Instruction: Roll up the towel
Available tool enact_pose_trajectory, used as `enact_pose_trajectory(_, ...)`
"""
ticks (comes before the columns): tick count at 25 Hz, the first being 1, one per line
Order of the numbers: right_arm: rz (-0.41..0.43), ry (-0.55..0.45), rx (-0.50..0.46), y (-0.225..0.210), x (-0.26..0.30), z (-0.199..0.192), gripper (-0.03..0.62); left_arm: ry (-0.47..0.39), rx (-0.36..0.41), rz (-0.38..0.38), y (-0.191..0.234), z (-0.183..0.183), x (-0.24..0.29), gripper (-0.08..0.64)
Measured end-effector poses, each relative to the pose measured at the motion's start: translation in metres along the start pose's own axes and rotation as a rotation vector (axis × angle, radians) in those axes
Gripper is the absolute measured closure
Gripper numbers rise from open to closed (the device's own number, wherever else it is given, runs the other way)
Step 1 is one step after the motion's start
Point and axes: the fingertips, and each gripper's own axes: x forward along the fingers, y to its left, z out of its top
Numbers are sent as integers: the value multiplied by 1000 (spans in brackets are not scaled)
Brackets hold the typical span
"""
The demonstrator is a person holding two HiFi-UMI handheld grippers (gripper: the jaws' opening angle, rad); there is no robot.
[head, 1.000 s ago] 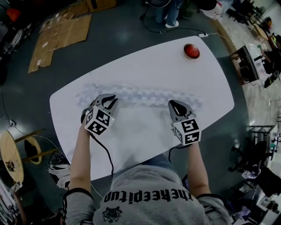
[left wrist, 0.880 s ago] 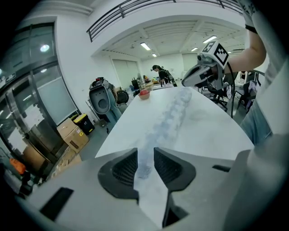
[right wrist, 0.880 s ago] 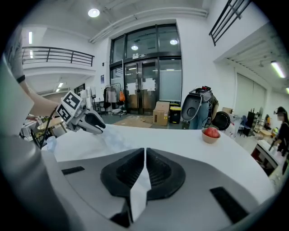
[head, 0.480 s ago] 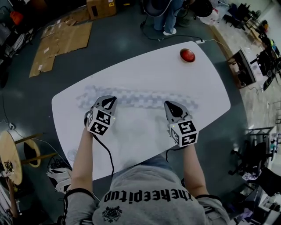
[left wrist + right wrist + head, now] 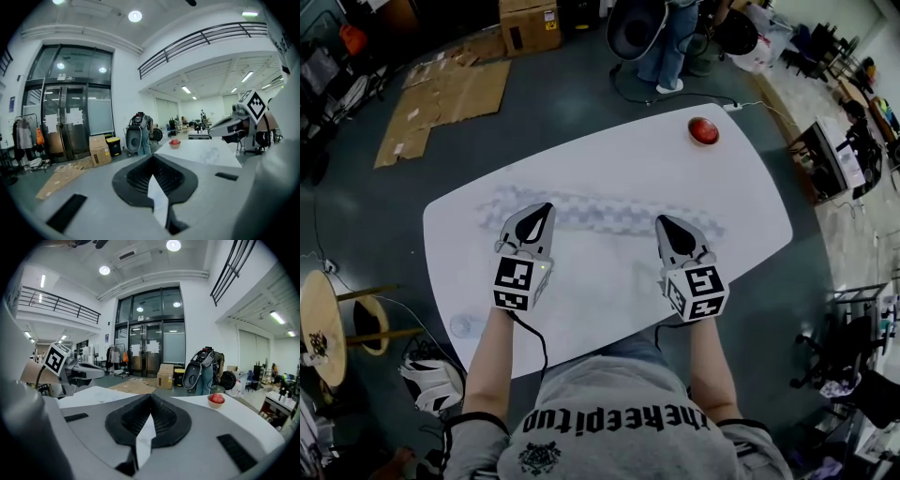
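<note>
Two grippers in head view: left gripper [image 5: 539, 208] and right gripper [image 5: 666, 223] sit over the towel [image 5: 600, 212], which is spread across the table [image 5: 609, 159]. Bare tabletop lies beyond its far edge. Left gripper view: jaws clamped together on a towel fold. Right gripper view: jaws likewise pinching the towel edge.

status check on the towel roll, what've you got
Both shut on the towel near edge: left gripper, right gripper. Far end flat on the table, no roll yet. Red bowl at far corner, apart from the towel.
</note>
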Motion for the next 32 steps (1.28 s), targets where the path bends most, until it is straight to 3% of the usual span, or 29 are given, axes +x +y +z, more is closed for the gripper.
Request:
enact_pose_trajectory(3,-5,-44,-9,7,-11,14,589,-88,-15,25,-4,24,-22,554)
enact_pose_trajectory(9,-5,-142,-17,19,-35,41,589,-219,-92,1,-18,60,-58,554)
enact_pose_trajectory(12,0,-192,-19,25,-50,54,589,-277,-103,32,-21,74,-75,554)
enact_pose_trajectory(24,-38,-333,-32,32,-100,90,589,-366,-70,157,-34,110,-121,554)
enact_pose_trajectory(32,-78,-407,-55,35,-129,105,589,-427,-35,201,-43,132,-146,554)
